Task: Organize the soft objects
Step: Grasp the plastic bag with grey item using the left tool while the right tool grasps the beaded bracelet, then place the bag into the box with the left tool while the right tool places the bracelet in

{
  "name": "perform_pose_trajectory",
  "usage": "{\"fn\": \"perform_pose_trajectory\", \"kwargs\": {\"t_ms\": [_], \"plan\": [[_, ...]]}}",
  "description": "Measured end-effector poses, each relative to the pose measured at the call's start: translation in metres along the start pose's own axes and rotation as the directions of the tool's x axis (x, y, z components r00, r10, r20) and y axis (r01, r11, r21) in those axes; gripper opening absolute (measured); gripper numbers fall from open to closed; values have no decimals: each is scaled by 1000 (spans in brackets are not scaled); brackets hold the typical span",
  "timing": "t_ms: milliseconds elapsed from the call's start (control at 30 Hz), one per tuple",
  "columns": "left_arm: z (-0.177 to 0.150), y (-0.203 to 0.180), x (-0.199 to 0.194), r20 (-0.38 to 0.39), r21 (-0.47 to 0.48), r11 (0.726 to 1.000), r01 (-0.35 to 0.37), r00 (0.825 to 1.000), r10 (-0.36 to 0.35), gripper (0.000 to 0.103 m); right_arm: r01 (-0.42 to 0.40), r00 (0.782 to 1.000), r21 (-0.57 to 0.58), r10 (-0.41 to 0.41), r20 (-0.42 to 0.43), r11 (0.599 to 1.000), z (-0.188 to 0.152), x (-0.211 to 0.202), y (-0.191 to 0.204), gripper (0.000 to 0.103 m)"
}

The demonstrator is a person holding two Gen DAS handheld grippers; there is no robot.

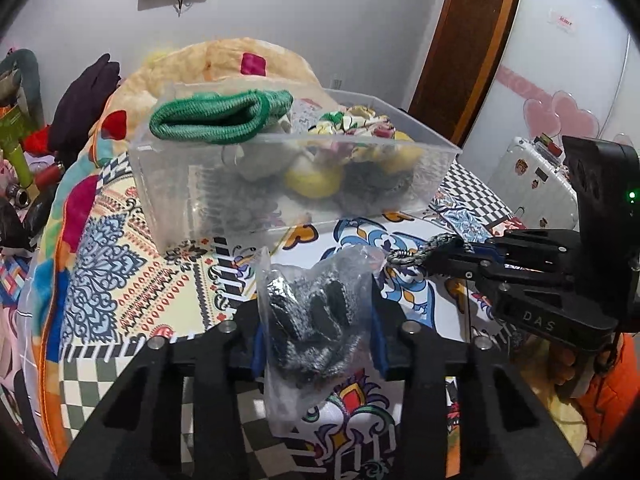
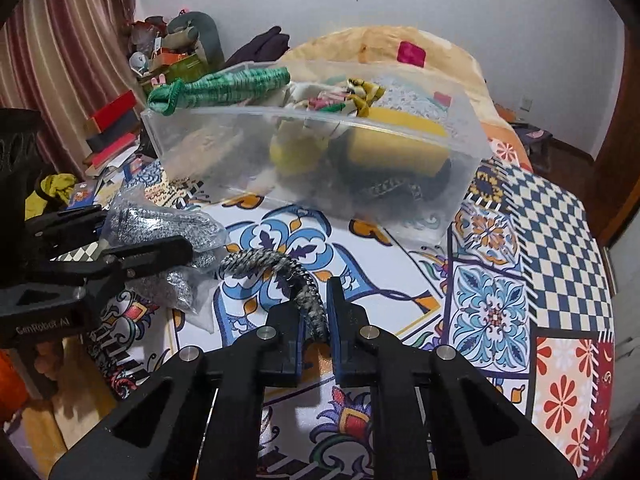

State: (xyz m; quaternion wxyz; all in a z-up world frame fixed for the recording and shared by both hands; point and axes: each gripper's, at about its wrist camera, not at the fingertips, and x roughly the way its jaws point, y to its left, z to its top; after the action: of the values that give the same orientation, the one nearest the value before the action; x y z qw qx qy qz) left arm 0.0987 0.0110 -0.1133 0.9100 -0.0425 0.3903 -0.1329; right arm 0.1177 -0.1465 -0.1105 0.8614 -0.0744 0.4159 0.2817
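On the patterned bedspread (image 2: 492,312), just in front of a clear plastic bin (image 1: 400,184), both grippers are working close together above the quilt. The left gripper (image 1: 316,316) is pinching a clear plastic bag of grey knit fabric (image 1: 316,308) between its two blue-padded fingers (image 1: 379,336), the jaws closed partway around the soft bundle so that the bag is bulging above and hanging below them. From the right wrist view the same bag (image 2: 160,224) is showing at the left, squeezed by that gripper's black fingers. The right gripper (image 2: 314,320) is gripping one end of a black-and-white braided cord (image 2: 288,272), its jaws drawn nearly together on it, while the rest of the cord is curling forward and to the left over the bedspread toward the bag. Inside the bin, a heap of soft things is sitting: a yellow sponge-like block (image 2: 396,140), colourful printed fabric (image 1: 356,124) and dark pieces at the bottom. A green knitted piece (image 1: 224,120) is draping over the bin's near left rim. Behind the bin, an orange-yellow blanket (image 1: 224,60) is lying bunched up against the wall.
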Motion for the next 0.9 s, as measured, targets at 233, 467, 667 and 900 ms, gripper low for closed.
{"fn": "perform_pose_trajectory", "kwargs": {"t_ms": [233, 467, 667, 900], "plan": [[14, 0, -18, 64, 3, 1000, -16, 998, 16, 37, 2, 998, 4, -2, 57, 1000, 3, -16, -4, 9], [41, -6, -50, 181, 26, 999, -31, 983, 26, 37, 16, 990, 0, -16, 143, 1000, 19, -40, -7, 9], [71, -4, -68, 274, 25, 999, -44, 961, 36, 37, 31, 973, -4, -29, 227, 1000, 44, -59, -11, 9], [96, 3, -57, 301, 19, 995, -101, 949, 90, 37, -20, 988, -5, 20, 154, 1000, 51, -44, -15, 21]]}}
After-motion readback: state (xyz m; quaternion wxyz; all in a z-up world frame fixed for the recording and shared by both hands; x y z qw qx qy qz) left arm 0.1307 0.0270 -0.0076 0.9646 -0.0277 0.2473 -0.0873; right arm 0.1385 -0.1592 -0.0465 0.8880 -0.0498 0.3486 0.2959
